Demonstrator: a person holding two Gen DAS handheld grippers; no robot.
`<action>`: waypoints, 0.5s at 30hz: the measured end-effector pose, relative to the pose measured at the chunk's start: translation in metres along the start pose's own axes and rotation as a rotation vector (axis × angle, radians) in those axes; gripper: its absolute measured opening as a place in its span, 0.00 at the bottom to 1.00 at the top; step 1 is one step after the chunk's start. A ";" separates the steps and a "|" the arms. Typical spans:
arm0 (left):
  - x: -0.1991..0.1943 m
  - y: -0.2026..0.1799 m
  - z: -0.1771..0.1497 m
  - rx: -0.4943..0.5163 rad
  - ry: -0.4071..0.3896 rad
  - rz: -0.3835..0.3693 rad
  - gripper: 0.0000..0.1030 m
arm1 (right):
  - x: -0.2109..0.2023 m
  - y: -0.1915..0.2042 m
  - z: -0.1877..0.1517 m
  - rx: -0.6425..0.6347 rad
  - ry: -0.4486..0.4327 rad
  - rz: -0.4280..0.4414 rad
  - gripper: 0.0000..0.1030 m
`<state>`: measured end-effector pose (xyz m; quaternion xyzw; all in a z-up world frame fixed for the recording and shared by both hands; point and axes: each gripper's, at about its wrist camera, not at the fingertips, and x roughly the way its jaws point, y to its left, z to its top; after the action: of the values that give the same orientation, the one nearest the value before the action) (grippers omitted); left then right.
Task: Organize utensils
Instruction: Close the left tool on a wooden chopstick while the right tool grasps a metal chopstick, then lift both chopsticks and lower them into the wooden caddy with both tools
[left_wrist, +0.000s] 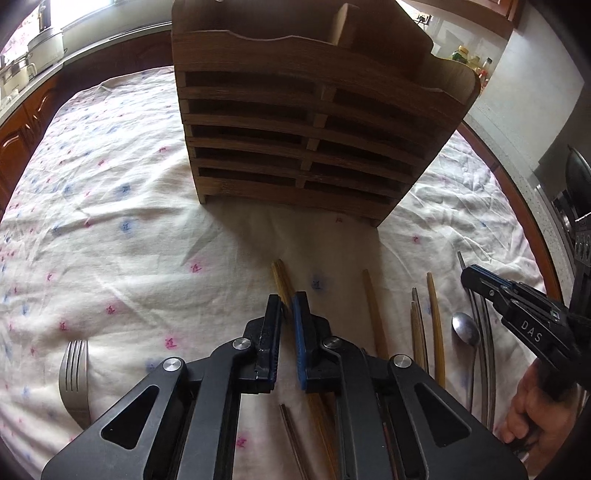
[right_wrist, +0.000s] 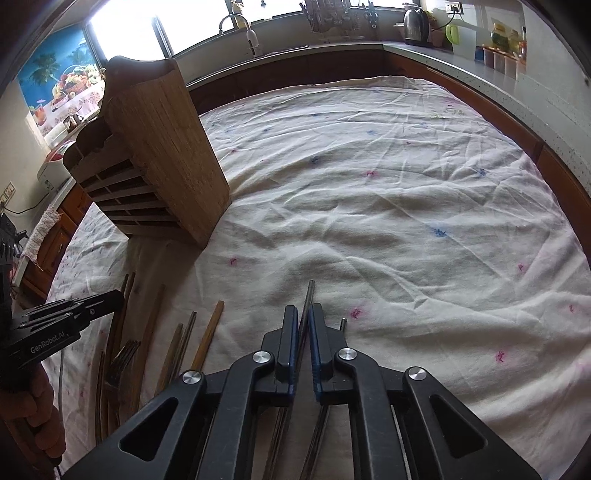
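1. The left gripper (left_wrist: 287, 301) stands narrowly parted astride a wooden chopstick (left_wrist: 281, 281) on the tablecloth (left_wrist: 122, 206); actual grip cannot be told.
2. The right gripper (right_wrist: 303, 314) likewise straddles a metal chopstick (right_wrist: 309, 295).
3. The wooden utensil rack (left_wrist: 295, 122) stands at 12 o'clock of the left gripper.
4. A fork (left_wrist: 74, 373) lies at 8 o'clock.

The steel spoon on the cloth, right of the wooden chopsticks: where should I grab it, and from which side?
Take the spoon by its thin handle, just behind the bowl, coming straight down with jaws across it. It lies flat on the tablecloth, bowl toward the wooden holder, handle crowded among metal chopsticks, so a side approach looks blocked.
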<state>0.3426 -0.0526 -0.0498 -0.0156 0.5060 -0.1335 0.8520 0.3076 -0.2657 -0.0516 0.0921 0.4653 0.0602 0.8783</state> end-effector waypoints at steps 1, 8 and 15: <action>0.000 0.000 0.000 -0.002 0.000 -0.003 0.06 | 0.000 -0.001 0.000 0.007 -0.001 0.007 0.06; -0.024 -0.001 -0.001 -0.030 -0.036 -0.049 0.05 | -0.020 0.000 0.001 0.039 -0.032 0.071 0.05; -0.078 -0.002 -0.006 -0.029 -0.126 -0.095 0.04 | -0.061 0.007 0.005 0.034 -0.100 0.115 0.04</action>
<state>0.3023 -0.0347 0.0143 -0.0601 0.4521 -0.1653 0.8744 0.2772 -0.2713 0.0015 0.1366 0.4156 0.0978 0.8939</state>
